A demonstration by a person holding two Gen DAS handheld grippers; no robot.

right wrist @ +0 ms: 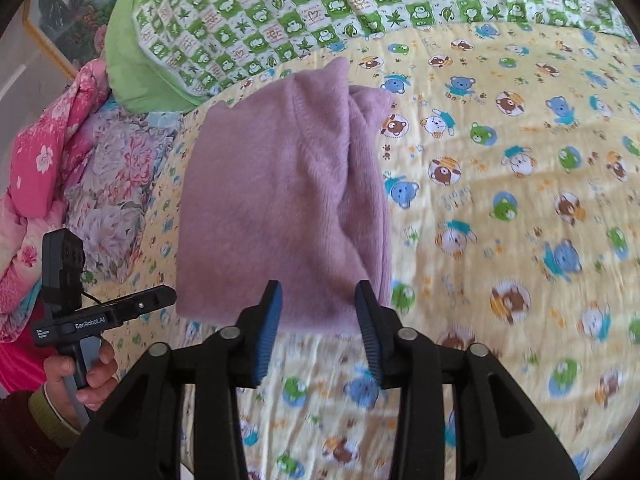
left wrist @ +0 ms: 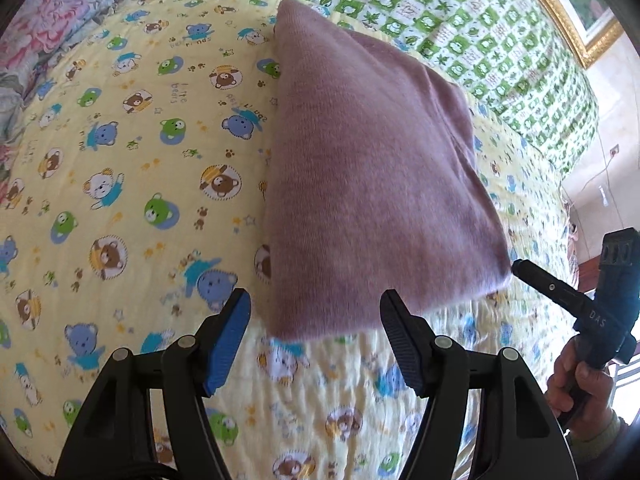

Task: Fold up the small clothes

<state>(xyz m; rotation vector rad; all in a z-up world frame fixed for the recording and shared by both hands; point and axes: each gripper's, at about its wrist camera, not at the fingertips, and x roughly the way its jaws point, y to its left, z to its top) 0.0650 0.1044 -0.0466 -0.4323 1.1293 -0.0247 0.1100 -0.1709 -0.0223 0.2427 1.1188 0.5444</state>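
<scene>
A folded garment of soft mauve-pink knitted fleece (left wrist: 372, 168) lies flat on a pale yellow quilted bedsheet printed with small cartoon bears in blue, green and brown (left wrist: 120, 184). In the left wrist view the garment tapers away from the camera, its near edge resting just ahead of the left gripper (left wrist: 316, 312), whose black arms with blue ribbed pads stand wide apart with nothing between them; the pads do not touch the cloth. The right gripper (right wrist: 318, 308) hovers at the garment's near hem in its own view, its jaws at a middling gap, with the hem seen between the tips, and the pads do not visibly press on the fabric. In that view a stitched seam runs down the upper layer of the garment, and a bunched fold sits along its right side. Each camera also catches the other tool from the side: a black handheld device gripped by a hand (left wrist: 576, 380), its finger tip close to the garment's corner. Beyond the yellow sheet lies a green-and-white checked quilt with frog and leaf motifs (right wrist: 320, 12), and beside it a heap of pink floral bedding (right wrist: 52, 152). A gold-framed picture (left wrist: 576, 12) hangs on the wall.
</scene>
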